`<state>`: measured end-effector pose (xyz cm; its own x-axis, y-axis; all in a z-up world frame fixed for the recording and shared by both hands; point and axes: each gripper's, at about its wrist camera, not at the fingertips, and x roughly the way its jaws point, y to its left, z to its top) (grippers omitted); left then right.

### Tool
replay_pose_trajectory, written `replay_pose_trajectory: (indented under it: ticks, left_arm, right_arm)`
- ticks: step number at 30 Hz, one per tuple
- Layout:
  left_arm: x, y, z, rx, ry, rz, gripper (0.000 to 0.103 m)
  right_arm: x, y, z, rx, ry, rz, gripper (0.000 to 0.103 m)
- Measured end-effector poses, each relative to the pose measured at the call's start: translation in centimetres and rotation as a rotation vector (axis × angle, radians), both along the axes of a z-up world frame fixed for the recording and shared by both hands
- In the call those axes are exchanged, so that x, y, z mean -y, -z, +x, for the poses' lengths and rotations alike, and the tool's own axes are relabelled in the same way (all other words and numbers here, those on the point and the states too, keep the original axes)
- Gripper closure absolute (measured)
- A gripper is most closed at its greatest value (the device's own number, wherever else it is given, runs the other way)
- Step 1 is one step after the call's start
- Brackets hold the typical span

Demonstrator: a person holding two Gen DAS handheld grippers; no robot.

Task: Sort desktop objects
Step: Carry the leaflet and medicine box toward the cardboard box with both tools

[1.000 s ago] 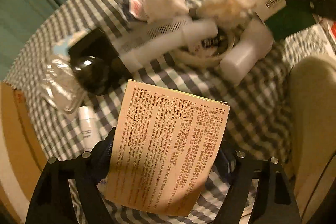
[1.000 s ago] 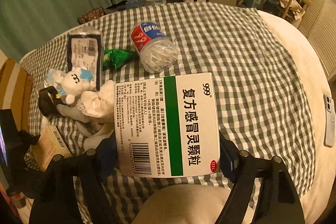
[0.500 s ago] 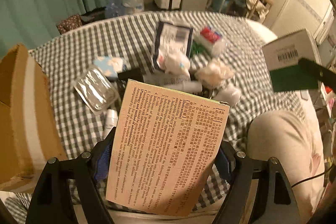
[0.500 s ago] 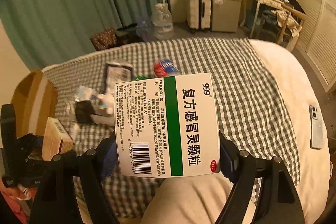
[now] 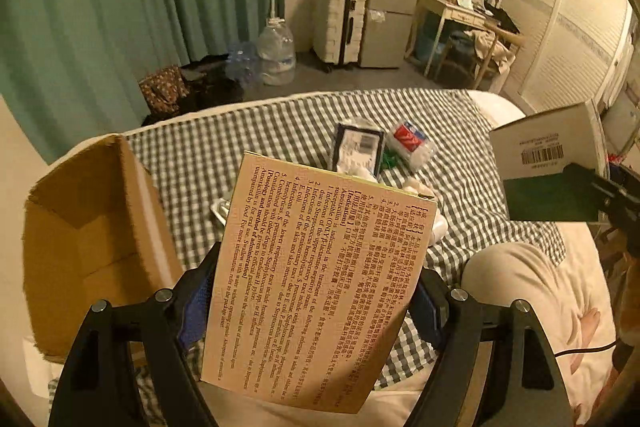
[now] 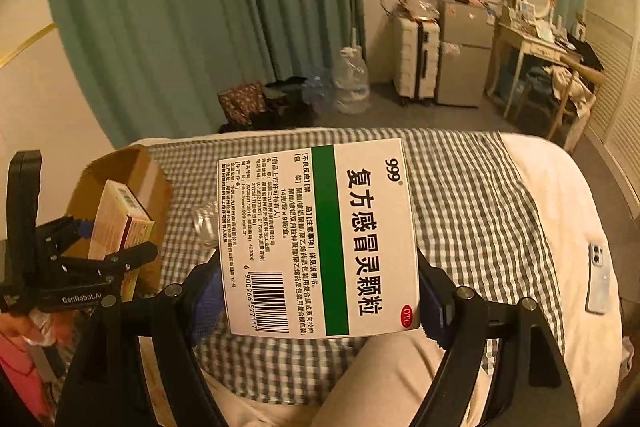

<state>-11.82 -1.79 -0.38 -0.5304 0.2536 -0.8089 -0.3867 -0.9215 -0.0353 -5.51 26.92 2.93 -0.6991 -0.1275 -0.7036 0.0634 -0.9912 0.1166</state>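
Observation:
My left gripper [image 5: 312, 299] is shut on a tan medicine box [image 5: 316, 275] printed with small text, held high above the checked cloth. It also shows in the right wrist view [image 6: 116, 219], next to the open cardboard box [image 6: 132, 167]. My right gripper [image 6: 320, 291] is shut on a white and green medicine box [image 6: 320, 239], also seen in the left wrist view [image 5: 548, 167] at the right. Loose items lie far below on the cloth: a dark packet [image 5: 358, 147] and a jar of cotton swabs [image 5: 412, 143].
An open cardboard box [image 5: 92, 235] stands at the left edge of the checked cloth [image 5: 256, 131]. A person's knee [image 5: 516, 279] is at the lower right. A phone [image 6: 598, 283] lies on the white bedding. A suitcase, water jugs and a desk stand beyond.
Both grippers have risen well above the cloth with their boxes still held. The pile of items has shrunk into the distance and the cardboard box has come into view at the left.

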Motion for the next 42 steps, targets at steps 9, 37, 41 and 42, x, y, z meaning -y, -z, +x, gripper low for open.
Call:
replay_pose_trajectory:
  ticks: [9, 37, 41, 42]
  left_arm:
    - [5.0, -5.2, -0.1, -0.059, -0.081, -0.025, 0.021]
    - [25.5, -5.8, -0.9, -0.027, -0.398, 0.04, 0.021]
    - [27.5, -4.5, -2.1, -0.005, -0.413, 0.053, 0.021]
    - [27.9, -4.1, -2.5, 0.003, -0.417, 0.054, 0.021]
  right_arm:
    - [3.8, -3.7, 0.1, -0.042, -0.117, -0.076, 0.024]
    - [24.2, -6.3, -3.1, 0.007, -0.532, -0.141, 0.023]
    - [26.9, -4.6, -5.1, 0.048, -0.563, -0.128, 0.023]
    - [27.3, -4.3, -5.4, 0.056, -0.568, -0.125, 0.023]
